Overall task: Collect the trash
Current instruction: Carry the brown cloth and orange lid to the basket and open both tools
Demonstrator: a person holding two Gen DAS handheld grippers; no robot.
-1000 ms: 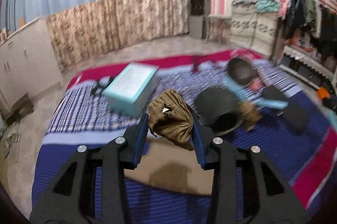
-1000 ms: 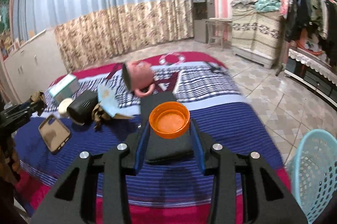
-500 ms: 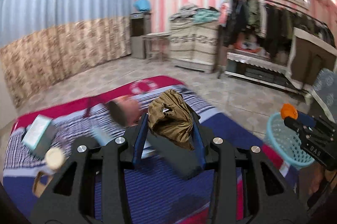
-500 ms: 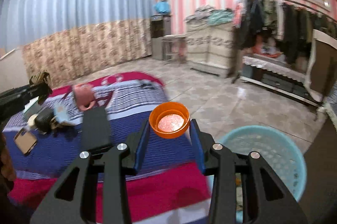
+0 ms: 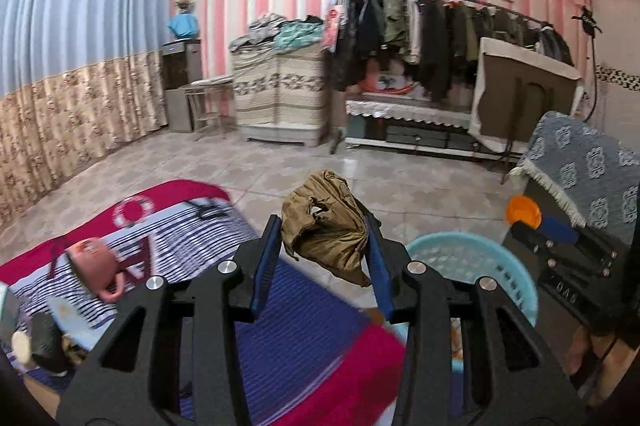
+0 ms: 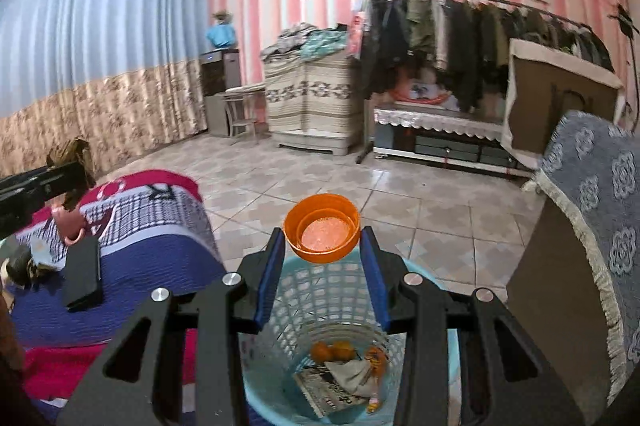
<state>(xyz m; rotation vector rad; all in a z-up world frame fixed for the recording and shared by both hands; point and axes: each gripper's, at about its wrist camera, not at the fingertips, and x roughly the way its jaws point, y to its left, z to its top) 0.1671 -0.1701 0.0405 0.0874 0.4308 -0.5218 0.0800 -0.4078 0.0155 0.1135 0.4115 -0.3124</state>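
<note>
Orange lid (image 6: 321, 228) pinched in right gripper (image 6: 322, 258) over basket (image 6: 320, 290); left gripper (image 5: 322, 246) clamps brown wrapper (image 5: 325, 222); release next.

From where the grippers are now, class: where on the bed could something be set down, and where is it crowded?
Free: the plain blue stretch of bedspread between the black flat case and the bed's end nearest the turquoise basket. Crowded: the striped part, where the pink mug lies on its side with small clutter beside it.

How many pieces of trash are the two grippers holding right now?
2: a crumpled brown paper wad in the left gripper, and a round orange plastic lid in the right gripper, above the light-blue basket.
</note>
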